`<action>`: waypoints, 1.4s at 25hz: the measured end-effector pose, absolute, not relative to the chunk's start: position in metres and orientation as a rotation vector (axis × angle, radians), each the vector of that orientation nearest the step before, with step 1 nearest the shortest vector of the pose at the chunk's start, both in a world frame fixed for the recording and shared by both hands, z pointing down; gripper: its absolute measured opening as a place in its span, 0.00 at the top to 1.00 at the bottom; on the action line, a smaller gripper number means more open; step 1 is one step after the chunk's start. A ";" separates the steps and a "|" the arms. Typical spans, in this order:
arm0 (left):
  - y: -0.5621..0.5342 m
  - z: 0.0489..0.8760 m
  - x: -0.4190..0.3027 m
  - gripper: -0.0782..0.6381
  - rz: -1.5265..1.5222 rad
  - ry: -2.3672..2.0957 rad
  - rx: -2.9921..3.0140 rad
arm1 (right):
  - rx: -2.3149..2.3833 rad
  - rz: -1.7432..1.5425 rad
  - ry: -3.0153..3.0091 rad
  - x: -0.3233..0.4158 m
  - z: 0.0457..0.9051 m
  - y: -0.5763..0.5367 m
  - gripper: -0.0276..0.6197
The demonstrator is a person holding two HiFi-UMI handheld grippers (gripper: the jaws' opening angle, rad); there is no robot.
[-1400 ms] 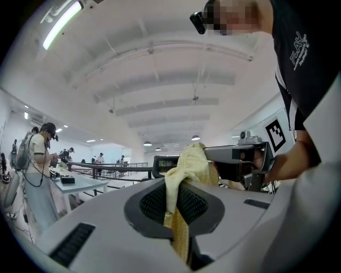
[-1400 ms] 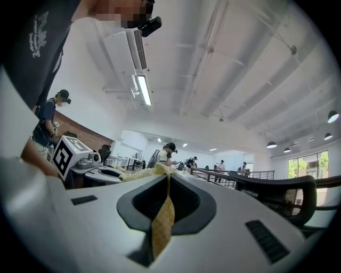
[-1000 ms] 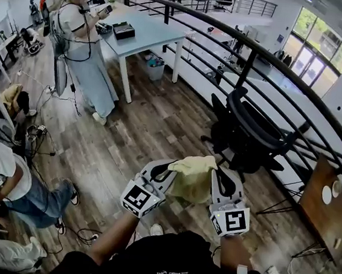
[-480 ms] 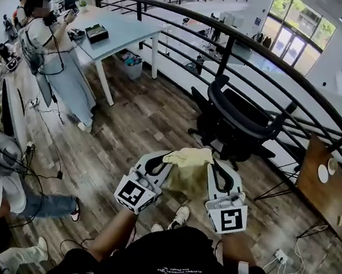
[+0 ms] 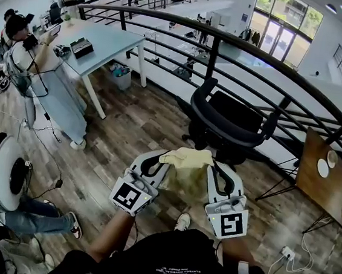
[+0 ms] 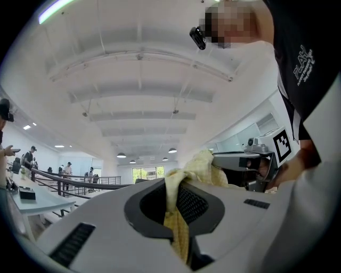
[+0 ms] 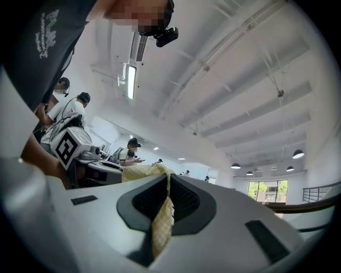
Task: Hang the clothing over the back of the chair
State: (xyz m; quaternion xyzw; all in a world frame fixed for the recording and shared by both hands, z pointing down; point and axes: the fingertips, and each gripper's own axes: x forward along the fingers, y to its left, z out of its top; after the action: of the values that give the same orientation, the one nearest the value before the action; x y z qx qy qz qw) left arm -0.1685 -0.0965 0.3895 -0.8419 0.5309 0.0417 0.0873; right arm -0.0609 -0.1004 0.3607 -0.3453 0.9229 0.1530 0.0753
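A pale yellow piece of clothing [image 5: 187, 168] hangs stretched between my two grippers, held up in front of me. My left gripper [image 5: 164, 159] is shut on its left edge; in the left gripper view the yellow cloth [image 6: 178, 221] is pinched between the jaws. My right gripper [image 5: 212, 165] is shut on the right edge, and the cloth [image 7: 162, 226] shows squeezed between its jaws. The black office chair [image 5: 230, 124] stands just beyond the cloth, its curved back [image 5: 221, 125] facing me, apart from the cloth.
A black railing [image 5: 229, 48] curves behind the chair. A wooden side table [image 5: 327, 180] stands at right, a light blue table [image 5: 102, 41] at upper left with a person [image 5: 24, 33] beside it. Cables and a person sitting on the floor are at lower left.
Both grippers have risen with the cloth and come closer to the chair, which now sits nearer the middle of the head view. Both grips are unchanged.
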 end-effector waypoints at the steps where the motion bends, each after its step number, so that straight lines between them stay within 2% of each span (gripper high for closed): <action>1: -0.101 0.387 -0.167 0.86 0.120 1.570 -2.502 | -1.044 0.466 2.758 -0.059 0.359 -0.103 0.91; 15: -0.152 0.357 -0.137 0.86 0.111 1.375 -2.471 | -1.208 0.640 2.722 -0.023 0.345 -0.147 0.91; 20: -0.170 0.345 -0.130 0.86 0.086 1.353 -2.443 | -1.215 0.868 2.753 -0.014 0.342 -0.164 0.91; 35: -0.211 0.321 -0.123 0.86 0.009 1.357 -2.367 | -1.145 1.008 2.661 -0.001 0.311 -0.199 0.91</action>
State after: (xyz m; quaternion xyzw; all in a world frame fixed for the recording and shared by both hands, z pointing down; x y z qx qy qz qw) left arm -0.1232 -0.2114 0.3215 -0.8492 0.4866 0.0034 0.2051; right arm -0.0008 -0.1993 0.3106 -0.3731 0.8669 0.3284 0.0371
